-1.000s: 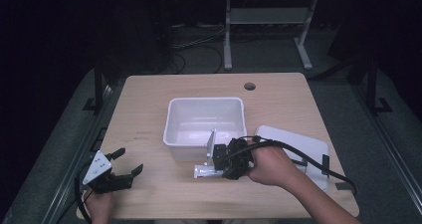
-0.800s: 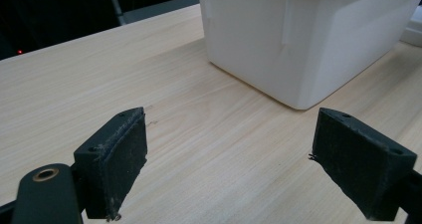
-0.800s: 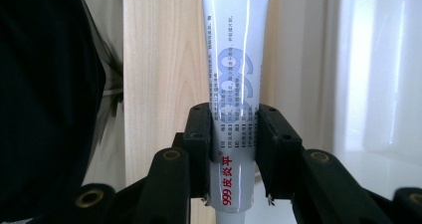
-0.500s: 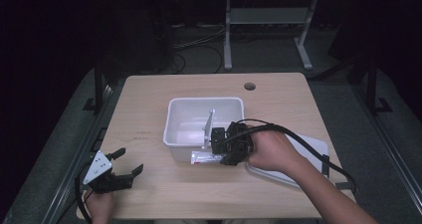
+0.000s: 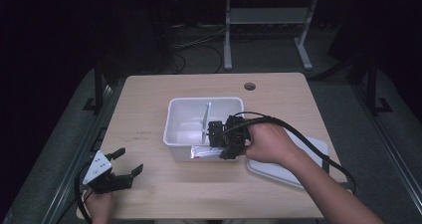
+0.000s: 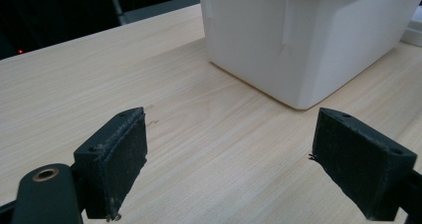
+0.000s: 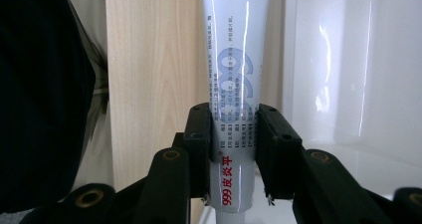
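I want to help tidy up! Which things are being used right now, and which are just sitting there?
In use:
right hand-held gripper, clamped on the tube
white ointment tube
white bin

Just sitting:
left hand-held gripper, open and idle
white lid
wooden table

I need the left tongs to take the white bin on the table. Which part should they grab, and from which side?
Grip the white bin by its near-left rim, coming from above. Its walls look tall, smooth and far wider than the open left tongs, so only the thin top edge likely fits between them. The right tongs hold a tube at the near-right edge, so stay left.
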### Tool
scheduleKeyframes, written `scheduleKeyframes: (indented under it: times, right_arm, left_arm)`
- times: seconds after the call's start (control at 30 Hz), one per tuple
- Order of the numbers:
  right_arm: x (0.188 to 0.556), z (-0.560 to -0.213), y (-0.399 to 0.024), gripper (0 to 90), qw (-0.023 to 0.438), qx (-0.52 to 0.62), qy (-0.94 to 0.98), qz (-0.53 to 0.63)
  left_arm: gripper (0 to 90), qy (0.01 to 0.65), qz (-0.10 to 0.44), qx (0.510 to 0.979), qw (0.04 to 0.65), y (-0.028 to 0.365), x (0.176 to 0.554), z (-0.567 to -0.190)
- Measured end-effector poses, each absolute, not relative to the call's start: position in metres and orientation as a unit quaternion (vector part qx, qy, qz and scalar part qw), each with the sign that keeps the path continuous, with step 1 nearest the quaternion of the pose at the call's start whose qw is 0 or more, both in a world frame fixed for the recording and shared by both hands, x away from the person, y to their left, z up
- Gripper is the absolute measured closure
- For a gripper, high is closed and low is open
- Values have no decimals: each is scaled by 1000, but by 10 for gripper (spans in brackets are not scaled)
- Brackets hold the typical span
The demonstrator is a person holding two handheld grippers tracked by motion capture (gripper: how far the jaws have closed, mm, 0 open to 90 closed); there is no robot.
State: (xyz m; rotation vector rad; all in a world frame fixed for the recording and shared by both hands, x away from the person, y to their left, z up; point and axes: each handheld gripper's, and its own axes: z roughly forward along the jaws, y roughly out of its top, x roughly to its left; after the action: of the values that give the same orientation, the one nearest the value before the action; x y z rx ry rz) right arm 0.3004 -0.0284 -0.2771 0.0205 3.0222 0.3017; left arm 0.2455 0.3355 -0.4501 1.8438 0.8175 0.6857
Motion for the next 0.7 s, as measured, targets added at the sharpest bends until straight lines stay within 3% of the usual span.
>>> scheduleKeyframes:
  times: [0.7]
  right_arm:
    - [332, -272, -18, 685, 62, 16, 994, 84]
  left_arm:
    - [135, 337, 282, 754, 488, 337, 245, -450]
